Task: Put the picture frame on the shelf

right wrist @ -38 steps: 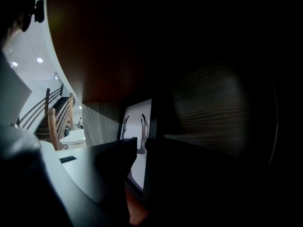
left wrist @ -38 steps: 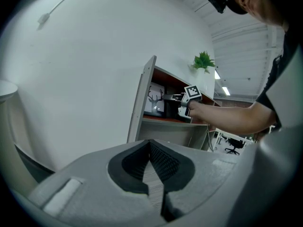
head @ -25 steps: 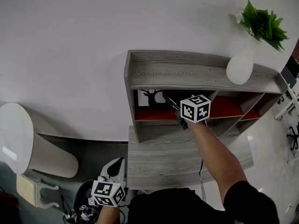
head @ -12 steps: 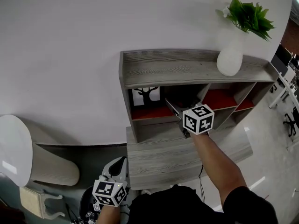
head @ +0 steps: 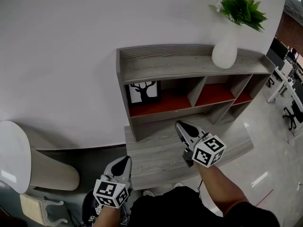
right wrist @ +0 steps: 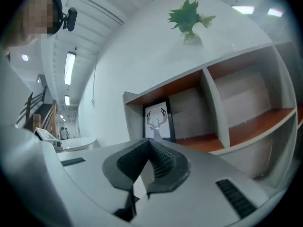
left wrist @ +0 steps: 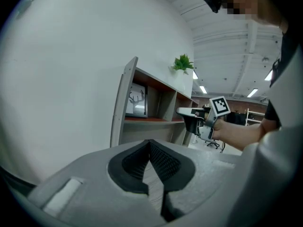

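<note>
R tongs (head: 182, 125) have just been closing. Pads are together now, nothing betw them, so no load. They hang over the grey wood ledge (head: 156, 151) on the near side of the shelf (head: 165, 66), tips aimed at the far wall, clear of the shelf front and not touching anything I can see.

L tongs (head: 124, 161) are low at near left, just beside my body and off the left end of the ledge, well apart from the shelf. Their own view shows the ribbed pads meeting at the tip w/ nothing caught betw them.

Pic frame (head: 143, 91) is in the shelf. It's in the leftmost compartment, upright on the red-brown floor board, on the left side of that bay near the outer wall. Black border, white sheet, black antlered deer head on it, face turned toward me. Neither set of tongs touches it. R tongs' view looks straight at it, just past the tips.

Shelf is grey wood-grain, w/ a top board and upright dividers making compartments w/ red-brown floors. It stands against the white wall (head: 71, 41).

On the top board, toward the right end, is a white vase (head: 224, 54), upright, w/ a green plant (head: 241, 8) in it.
</note>
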`<state>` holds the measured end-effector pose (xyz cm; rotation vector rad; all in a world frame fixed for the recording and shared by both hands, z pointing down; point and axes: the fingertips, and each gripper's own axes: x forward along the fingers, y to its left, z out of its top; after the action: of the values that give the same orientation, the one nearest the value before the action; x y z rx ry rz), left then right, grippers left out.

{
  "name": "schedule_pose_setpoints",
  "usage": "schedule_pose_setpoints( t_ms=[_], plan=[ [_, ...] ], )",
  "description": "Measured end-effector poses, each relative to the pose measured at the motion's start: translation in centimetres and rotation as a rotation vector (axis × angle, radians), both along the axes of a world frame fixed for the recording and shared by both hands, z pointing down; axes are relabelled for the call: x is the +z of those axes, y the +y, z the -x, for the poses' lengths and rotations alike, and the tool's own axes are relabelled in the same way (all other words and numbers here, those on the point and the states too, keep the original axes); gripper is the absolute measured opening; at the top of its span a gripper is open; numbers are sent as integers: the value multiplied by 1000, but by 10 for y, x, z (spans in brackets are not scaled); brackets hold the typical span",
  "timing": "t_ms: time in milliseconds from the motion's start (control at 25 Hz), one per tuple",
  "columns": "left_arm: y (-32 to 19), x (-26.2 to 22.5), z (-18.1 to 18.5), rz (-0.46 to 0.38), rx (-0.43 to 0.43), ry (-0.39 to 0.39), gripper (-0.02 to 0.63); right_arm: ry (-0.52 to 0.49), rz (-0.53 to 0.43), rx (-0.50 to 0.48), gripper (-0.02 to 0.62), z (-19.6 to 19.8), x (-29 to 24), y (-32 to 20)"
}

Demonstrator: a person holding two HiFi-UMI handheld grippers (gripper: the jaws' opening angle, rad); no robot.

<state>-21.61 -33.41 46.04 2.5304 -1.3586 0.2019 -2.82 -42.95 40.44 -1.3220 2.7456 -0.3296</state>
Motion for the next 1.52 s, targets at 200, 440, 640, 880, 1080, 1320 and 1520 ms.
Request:
schedule_pose_setpoints(
  t_ms=[200, 440, 640, 880, 1080, 1320, 1520],
  plan=[
    [13, -9, -16, -13, -14, 26, 9, 5, 51, -83, 14, -2, 16, 43],
    [29, -19, -52, -22, -53, 50, 9, -10, 71, -152, 14, -29, 17, 80],
    [48, -24, -98, -6, -64, 129, 9, 3, 77, -193, 14, -67, 20, 115],
    [82, -24, -142, -21, -94, 67, 9, 4, 92, -177, 14, -135, 30, 144],
    [108, -22, -162, -23, -145, 52, 9, 28, 109, -200, 14, -159, 42, 168],
    [139, -16, -174, -16, -195, 23, 9, 30, 128, -256, 14, -164, 60, 195],
    [151, -8, -168, 6, -208, -11, 9, 27, 73, -288, 14, -160, 47, 206]
  ],
)
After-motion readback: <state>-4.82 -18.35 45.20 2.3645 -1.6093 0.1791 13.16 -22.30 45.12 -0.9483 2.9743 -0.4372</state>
